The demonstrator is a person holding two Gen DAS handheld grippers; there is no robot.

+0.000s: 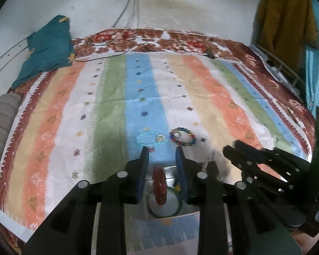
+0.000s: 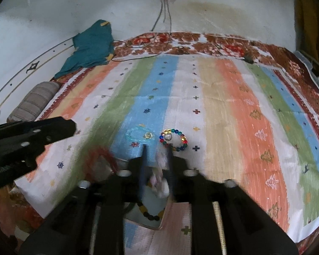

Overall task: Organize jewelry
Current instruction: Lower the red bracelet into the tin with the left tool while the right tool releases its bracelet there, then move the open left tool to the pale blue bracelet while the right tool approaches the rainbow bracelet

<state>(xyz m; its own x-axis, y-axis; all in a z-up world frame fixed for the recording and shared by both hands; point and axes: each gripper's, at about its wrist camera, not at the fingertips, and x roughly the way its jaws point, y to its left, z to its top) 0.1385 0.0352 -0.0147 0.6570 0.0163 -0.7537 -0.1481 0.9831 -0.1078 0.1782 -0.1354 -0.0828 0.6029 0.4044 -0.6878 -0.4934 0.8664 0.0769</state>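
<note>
On the striped bedspread (image 1: pixel 108 97), a multicoloured bead bracelet (image 1: pixel 182 137) lies just ahead — nearest the right gripper (image 2: pixel 156 150). Left gripper (image 1: pixel 162 150) stands partly open over a red bracelet (image 1: pixel 159 188), pads clear of it.

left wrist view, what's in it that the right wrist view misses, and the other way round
Only the left wrist view shows a red bracelet falling free between the left gripper's open fingers, above a green bangle.

Only the right wrist view shows a whitish piece between the right gripper's fingers and a dark and yellow bead bracelet below.

Both show the striped cloth, the multicoloured bead bracelet, the pale blue bracelet and the teal cloth.
</note>
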